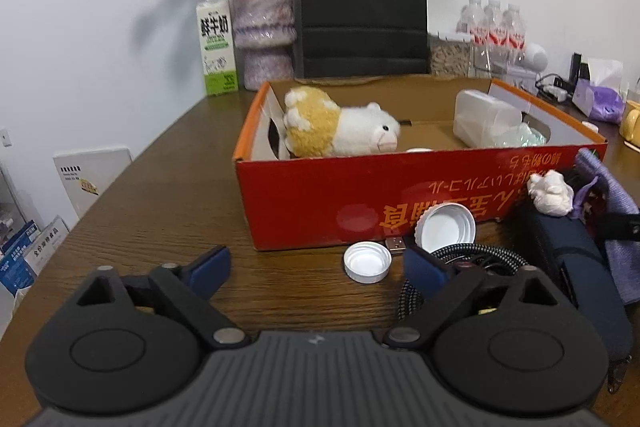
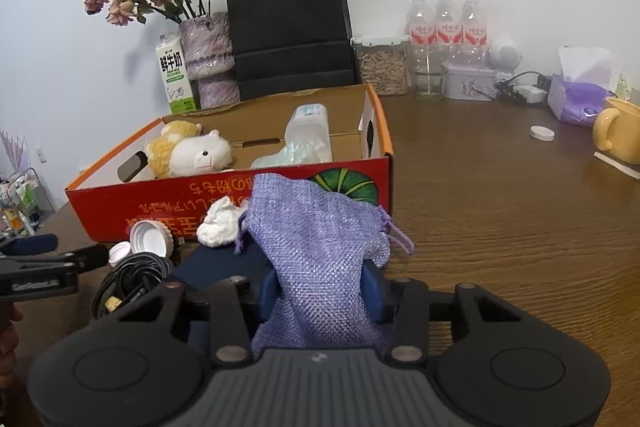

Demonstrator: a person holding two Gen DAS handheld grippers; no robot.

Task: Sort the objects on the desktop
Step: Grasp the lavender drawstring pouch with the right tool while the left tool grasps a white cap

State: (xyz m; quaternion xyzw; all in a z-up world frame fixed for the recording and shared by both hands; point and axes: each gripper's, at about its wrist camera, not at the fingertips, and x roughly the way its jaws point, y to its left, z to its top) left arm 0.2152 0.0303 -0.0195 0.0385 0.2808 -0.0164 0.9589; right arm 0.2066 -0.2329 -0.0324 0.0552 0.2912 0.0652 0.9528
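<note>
My left gripper [image 1: 318, 267] is open low over the wooden table, with a small white cap [image 1: 367, 262] lying between its blue pads, untouched. A larger white lid [image 1: 446, 229], a USB plug [image 1: 396, 243] and a coiled black cable [image 1: 460, 255] lie just beyond, against the red cardboard box [image 1: 360, 203]. My right gripper [image 2: 322, 295] is shut on a purple woven pouch [image 2: 320, 227] that rests on a dark blue case [image 2: 216, 263]. A crumpled white tissue [image 2: 220, 223] sits beside the pouch. The box [image 2: 160, 199] holds a plush toy [image 2: 188, 153] and a clear plastic container [image 2: 308, 131].
Behind the box stand a vase of dried roses [image 2: 208, 43], a milk carton [image 2: 174, 75], a black paper bag [image 2: 288, 23] and water bottles [image 2: 446, 27]. At the right are a yellow mug [image 2: 620, 131], a tissue pack [image 2: 576, 99] and a white lid [image 2: 542, 133].
</note>
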